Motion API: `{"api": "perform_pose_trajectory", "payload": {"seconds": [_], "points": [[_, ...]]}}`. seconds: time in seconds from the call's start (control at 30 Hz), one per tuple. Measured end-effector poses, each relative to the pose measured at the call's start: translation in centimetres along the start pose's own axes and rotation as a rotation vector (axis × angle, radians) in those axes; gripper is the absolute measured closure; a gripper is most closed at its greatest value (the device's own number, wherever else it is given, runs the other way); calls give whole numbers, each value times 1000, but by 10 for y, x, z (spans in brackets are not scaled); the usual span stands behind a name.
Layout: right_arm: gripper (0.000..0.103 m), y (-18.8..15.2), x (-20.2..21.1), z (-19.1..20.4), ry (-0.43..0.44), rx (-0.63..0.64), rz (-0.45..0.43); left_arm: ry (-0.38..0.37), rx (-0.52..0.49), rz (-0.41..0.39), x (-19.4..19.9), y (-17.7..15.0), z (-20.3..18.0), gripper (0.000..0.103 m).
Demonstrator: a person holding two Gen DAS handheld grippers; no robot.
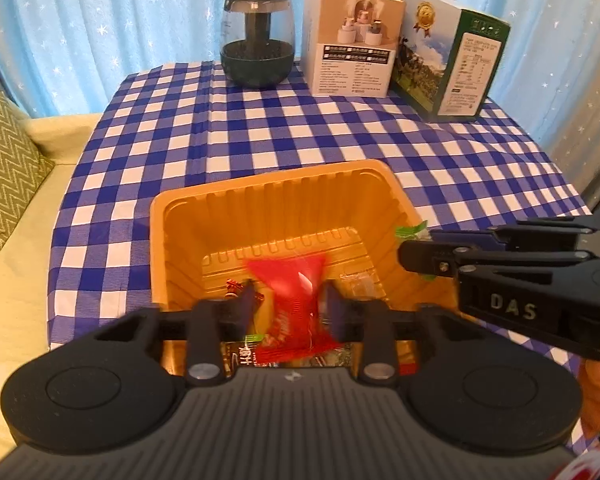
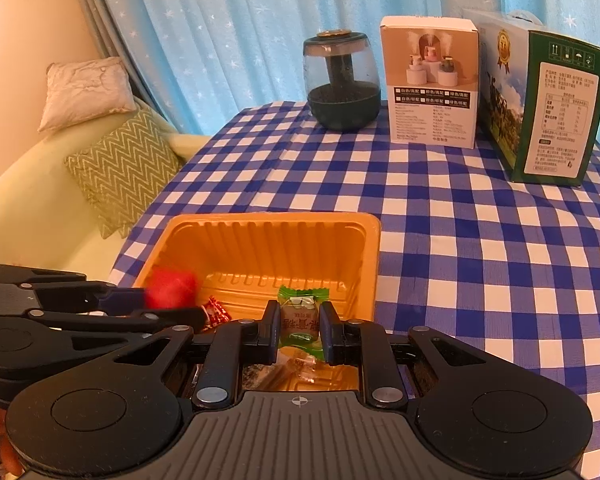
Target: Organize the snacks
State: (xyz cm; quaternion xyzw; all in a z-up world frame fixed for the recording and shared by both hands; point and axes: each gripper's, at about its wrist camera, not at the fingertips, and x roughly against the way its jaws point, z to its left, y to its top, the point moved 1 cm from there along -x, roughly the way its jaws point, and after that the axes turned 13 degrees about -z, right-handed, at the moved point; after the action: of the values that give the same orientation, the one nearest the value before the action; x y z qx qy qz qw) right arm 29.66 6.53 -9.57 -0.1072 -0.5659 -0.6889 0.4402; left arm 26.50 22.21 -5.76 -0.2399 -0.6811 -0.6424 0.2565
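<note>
your left gripper [image 1: 290, 308] has its jaws spread a little wider than the red snack packet [image 1: 294, 304] between them; the packet is blurred, so you cannot be sure the pads are touching it, and it looks to be dropping or just let go over the orange tray [image 1: 160, 240]. your right gripper [image 2: 300, 330] is clamped on a green-and-brown wrapped candy [image 2: 302, 314], holding it upright above the tray's near edge. a small red-wrapped sweet [image 2: 217, 312] and some darker packets already lie on the tray floor.

the tray sits on the checked tablecloth [image 1: 260, 132], near you, well apart from the dark humidifier jar [image 1: 258, 36], the white box [image 1: 352, 36] and the green carton [image 1: 456, 60] at the back.

the risks, as i judge them: your two grippers are close over one tray, so they could knock together. the candy is near the tray's rim; open too early and it may land on the cloth. the light tray could slide if a finger catches its wall.
</note>
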Motion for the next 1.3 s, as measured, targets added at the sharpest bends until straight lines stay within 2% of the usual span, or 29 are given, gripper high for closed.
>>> {"api": "perform_pose_trajectory", "payload": {"seconds": [0.33,0.53,0.57,0.6,0.67,0.73,0.9,1.0,1.17,1.3], "points": [[82,0,0,-6,4,-36,6,32,20,-48,22,-9,15,58],[82,10,-2,2,82,-58,-21,62,31,-74,40,-16,24,57],[79,12,-1,2,88,-70,-24,67,36,-81,44,-17,25,54],[62,14,-1,2,86,-82,-25,69,41,-85,46,-18,27,48],[35,16,4,0,80,-105,-44,70,54,-96,53,-21,28,40],[35,16,12,-4,72,-115,-67,75,63,-104,60,-24,27,33],[35,3,35,-15,21,-142,-58,83,80,-121,74,-34,22,14],[35,-8,53,-19,-11,-134,-50,92,71,-133,82,-40,15,7],[35,-21,87,-17,-51,-119,-55,97,59,-145,99,-46,1,1],[35,-26,118,-12,-74,-88,-75,97,74,-163,117,-50,-9,0]]}}
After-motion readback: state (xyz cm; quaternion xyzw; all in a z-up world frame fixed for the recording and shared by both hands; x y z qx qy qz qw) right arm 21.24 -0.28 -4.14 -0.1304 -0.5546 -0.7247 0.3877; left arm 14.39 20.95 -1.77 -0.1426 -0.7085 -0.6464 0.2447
